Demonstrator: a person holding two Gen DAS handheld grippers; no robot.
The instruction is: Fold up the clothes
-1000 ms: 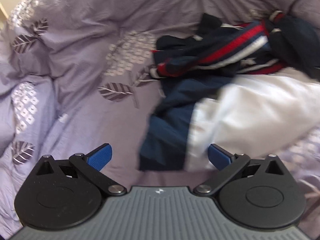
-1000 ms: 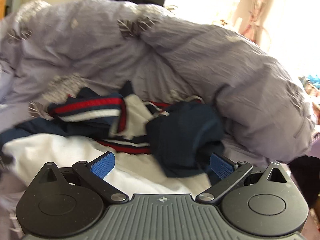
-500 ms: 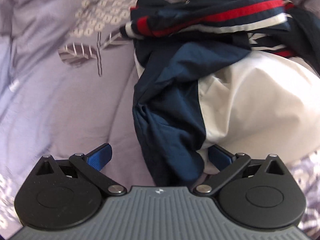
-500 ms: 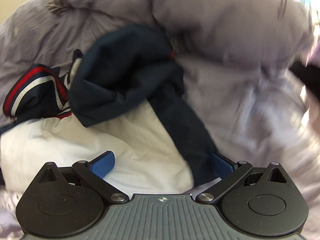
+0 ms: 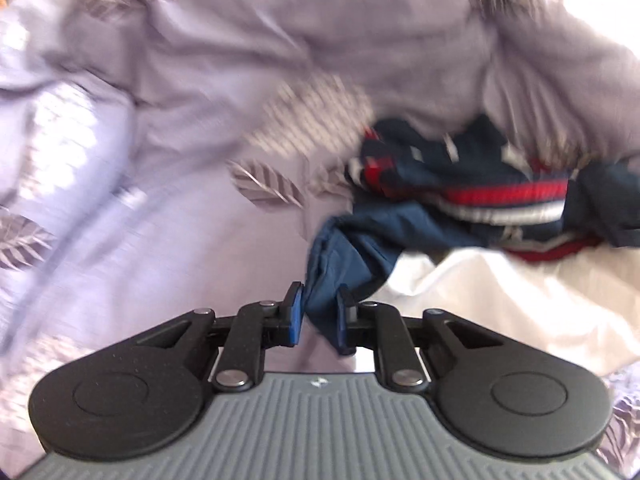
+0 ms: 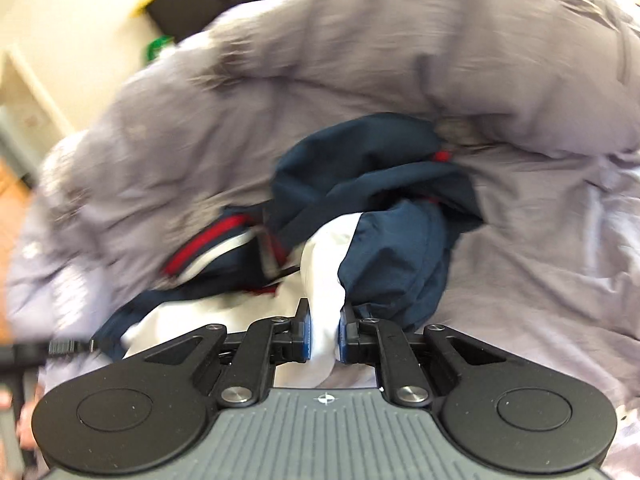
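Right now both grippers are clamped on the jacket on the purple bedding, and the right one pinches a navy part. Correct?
Not quite. The right gripper pinches a white part of the jacket, as the right wrist view shows. The left gripper has the navy part. Both are clamped, and the jacket lies on the purple bedding.

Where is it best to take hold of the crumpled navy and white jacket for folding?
At two edges, one per claw. The left claw pinches a navy fold at the jacket's near left edge; the right claw pinches a white fold. Both folds stick out, and spreading should open the bunch.
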